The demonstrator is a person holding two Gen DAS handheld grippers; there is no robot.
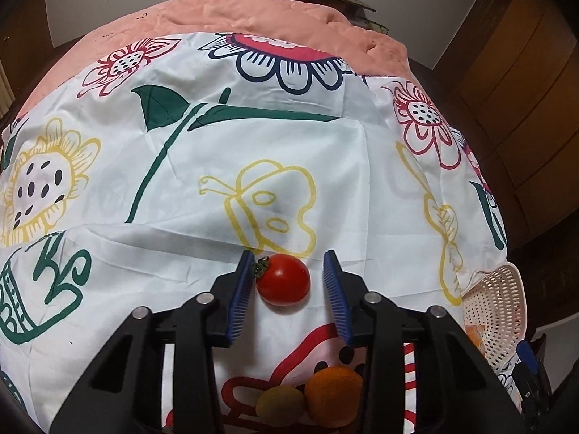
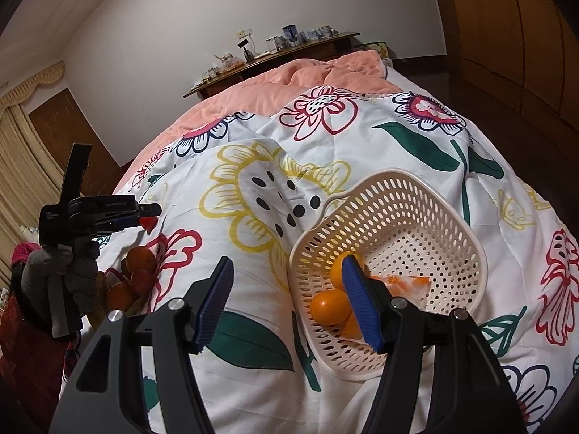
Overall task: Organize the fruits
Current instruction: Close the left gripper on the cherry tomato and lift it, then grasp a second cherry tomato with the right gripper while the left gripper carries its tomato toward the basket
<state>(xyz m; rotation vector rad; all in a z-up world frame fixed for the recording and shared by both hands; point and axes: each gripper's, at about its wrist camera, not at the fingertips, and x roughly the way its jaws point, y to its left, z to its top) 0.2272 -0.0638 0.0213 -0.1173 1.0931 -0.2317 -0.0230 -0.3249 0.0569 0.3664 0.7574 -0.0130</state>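
Fruits lie in several places on the bed, which is covered with a white flowered sheet (image 1: 325, 166) over a pink blanket (image 1: 253, 14). One red tomato (image 1: 283, 279) with a small green stem rests on the sheet between the blue pads of the left hand-held gripper (image 1: 287, 276). The left pad touches the stem side of the tomato, while the right pad stands a little apart from it, so the jaws are narrow around the fruit but not yet pressing it from both sides. Nearer to the camera, under this gripper, an orange (image 1: 334, 399) and a small yellowish fruit (image 1: 279, 402) lie close together. In the right wrist view, a cream perforated basket (image 2: 416, 195) sits tilted on the sheet, with some oranges (image 2: 331, 305) and an orange plastic packet (image 2: 405, 284) inside at its near side. The right hand-held gripper (image 2: 286, 296) hangs above the near left rim of the basket, its jaws moderately wide and holding nothing. At the far left of this view a gloved hand (image 2: 77, 267) holds the left gripper over a group of oranges (image 2: 139, 258) on the sheet. A wooden shelf (image 2: 275, 61) with small things stands behind the bed.
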